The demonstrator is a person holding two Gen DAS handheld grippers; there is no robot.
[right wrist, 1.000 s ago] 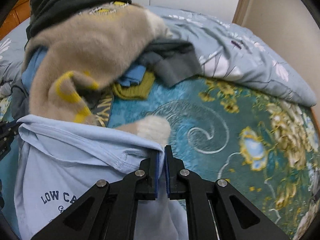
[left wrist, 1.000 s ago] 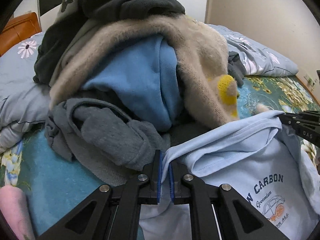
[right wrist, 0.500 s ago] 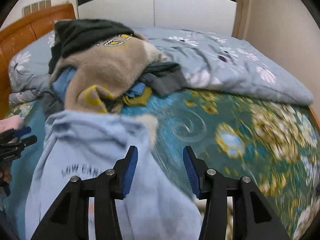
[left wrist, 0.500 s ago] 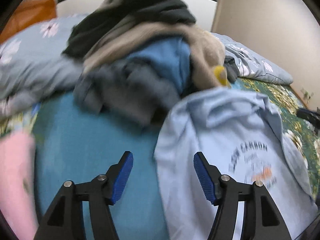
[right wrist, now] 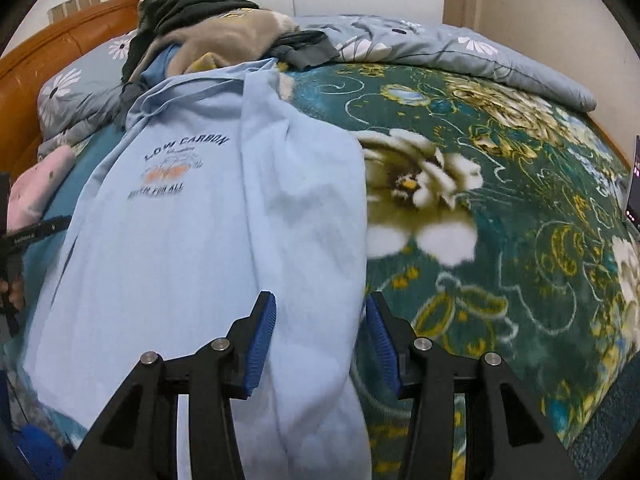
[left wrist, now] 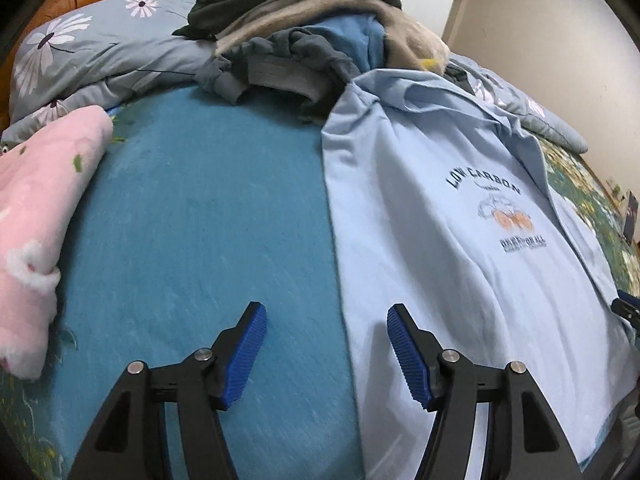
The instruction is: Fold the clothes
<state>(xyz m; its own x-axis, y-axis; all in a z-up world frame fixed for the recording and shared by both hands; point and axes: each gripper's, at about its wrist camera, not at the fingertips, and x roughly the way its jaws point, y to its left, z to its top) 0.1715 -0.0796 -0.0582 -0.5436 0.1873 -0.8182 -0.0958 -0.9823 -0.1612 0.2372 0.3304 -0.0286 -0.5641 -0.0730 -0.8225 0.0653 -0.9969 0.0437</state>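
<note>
A light blue T-shirt (left wrist: pixel 432 216) with a "LOW CARBON" print lies spread on the bed, collar toward the clothes pile. It also shows in the right wrist view (right wrist: pixel 192 232), with a lengthwise fold along its right part. My left gripper (left wrist: pixel 326 344) is open and empty, low over the shirt's left edge near the hem. My right gripper (right wrist: pixel 320 340) is open and empty over the shirt's right edge near the hem.
A pile of unfolded clothes (left wrist: pixel 320 32) sits at the head of the bed, also in the right wrist view (right wrist: pixel 216 36). A pink folded blanket (left wrist: pixel 36 208) lies left. A floral teal bedspread (right wrist: pixel 500 208) lies right of the shirt. A grey-blue duvet (right wrist: pixel 460 56) lies behind.
Both grippers let go of the shirt's collar end, opened, and pulled back toward the hem. The shirt now lies flat on the bed.
</note>
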